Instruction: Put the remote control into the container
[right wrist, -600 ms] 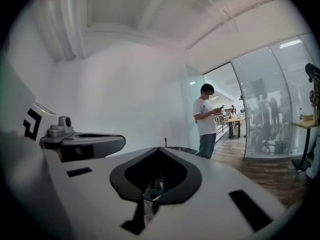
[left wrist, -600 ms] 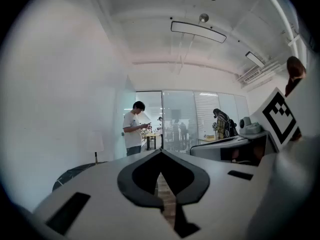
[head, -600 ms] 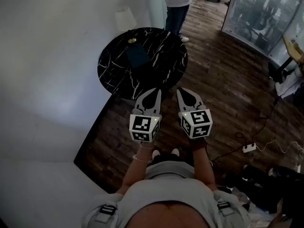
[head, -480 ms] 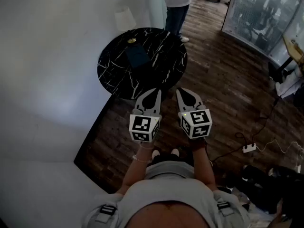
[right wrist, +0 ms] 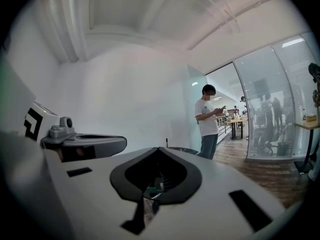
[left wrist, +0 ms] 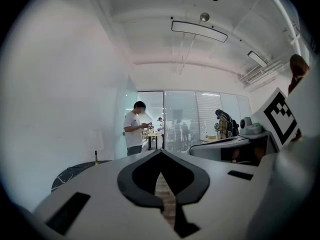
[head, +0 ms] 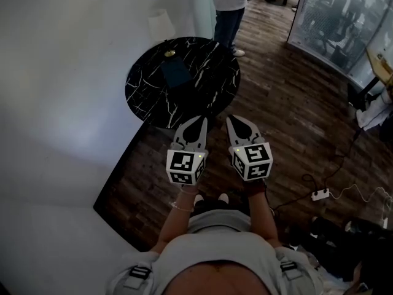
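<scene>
A round black marble table (head: 147, 97) stands ahead of me on the wood floor. A dark blue rectangular thing (head: 178, 72) lies near its middle, and a small gold object (head: 170, 53) sits at its far edge. I cannot make out a remote control. My left gripper (head: 201, 121) and right gripper (head: 231, 120) are held side by side, level, just short of the table's near edge. Both are shut with nothing between the jaws. In the left gripper view the tips (left wrist: 161, 151) meet, and so do those in the right gripper view (right wrist: 159, 149).
A person in a white shirt (head: 228, 5) stands just beyond the table, looking at a phone (right wrist: 209, 119). A white lamp (head: 161, 23) stands against the wall on the left. A power strip (head: 320, 193) and cables lie on the floor at right, near a glass partition (head: 334, 23).
</scene>
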`<action>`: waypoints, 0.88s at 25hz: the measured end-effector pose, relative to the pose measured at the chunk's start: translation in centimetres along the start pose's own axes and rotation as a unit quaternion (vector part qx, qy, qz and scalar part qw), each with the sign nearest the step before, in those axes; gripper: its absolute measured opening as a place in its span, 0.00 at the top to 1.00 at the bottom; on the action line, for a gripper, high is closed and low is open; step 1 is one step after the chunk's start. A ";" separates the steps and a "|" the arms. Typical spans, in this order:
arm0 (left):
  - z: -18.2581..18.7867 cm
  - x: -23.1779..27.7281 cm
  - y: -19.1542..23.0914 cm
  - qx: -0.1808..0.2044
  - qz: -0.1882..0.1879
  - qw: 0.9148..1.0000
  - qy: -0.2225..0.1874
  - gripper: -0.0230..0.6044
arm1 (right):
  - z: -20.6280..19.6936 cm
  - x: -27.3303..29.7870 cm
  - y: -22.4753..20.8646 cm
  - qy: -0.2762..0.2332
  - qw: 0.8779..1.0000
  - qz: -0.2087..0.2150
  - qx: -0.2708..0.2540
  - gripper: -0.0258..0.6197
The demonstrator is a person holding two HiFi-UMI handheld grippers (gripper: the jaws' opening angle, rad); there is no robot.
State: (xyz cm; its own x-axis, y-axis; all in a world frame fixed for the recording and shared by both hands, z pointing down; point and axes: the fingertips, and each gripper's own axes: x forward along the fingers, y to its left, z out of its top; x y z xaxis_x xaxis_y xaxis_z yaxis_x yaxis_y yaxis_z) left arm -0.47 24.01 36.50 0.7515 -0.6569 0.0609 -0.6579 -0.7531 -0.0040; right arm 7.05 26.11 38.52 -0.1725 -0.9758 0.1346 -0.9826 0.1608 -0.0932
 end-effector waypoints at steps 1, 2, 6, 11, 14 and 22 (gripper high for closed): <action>-0.1 -0.1 -0.2 -0.002 0.002 1.000 0.000 0.96 | 0.0 -0.2 -0.1 0.000 1.000 0.002 0.000 0.94; -0.2 -0.1 -0.4 -0.003 0.005 1.000 0.000 0.96 | 0.0 -0.4 -0.1 0.000 1.000 0.003 -0.001 0.94; -0.5 -0.3 -0.7 -0.005 0.012 1.000 0.002 0.96 | -0.2 -0.8 -0.2 0.002 1.000 0.008 -0.003 0.94; -0.7 -0.3 -0.7 -0.004 0.011 1.000 0.003 0.96 | -0.3 -0.7 -0.2 0.003 1.000 0.009 -0.009 0.94; -0.6 0.0 -0.7 -0.004 0.011 1.000 0.003 0.96 | -0.3 -0.6 -0.3 0.001 1.000 0.009 -0.008 0.94; -0.4 2.0 0.2 -0.005 -0.006 1.000 0.001 0.96 | 0.3 1.1 -1.1 -0.004 1.000 0.000 -0.006 0.94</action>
State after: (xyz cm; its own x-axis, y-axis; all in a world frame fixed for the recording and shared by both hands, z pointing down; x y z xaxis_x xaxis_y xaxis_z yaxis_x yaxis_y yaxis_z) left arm 0.88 22.56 36.99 0.7594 -0.6476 0.0624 -0.6492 -0.7606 0.0066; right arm 7.93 24.86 38.51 -0.1726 -0.9767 0.1273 -0.9832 0.1632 -0.0812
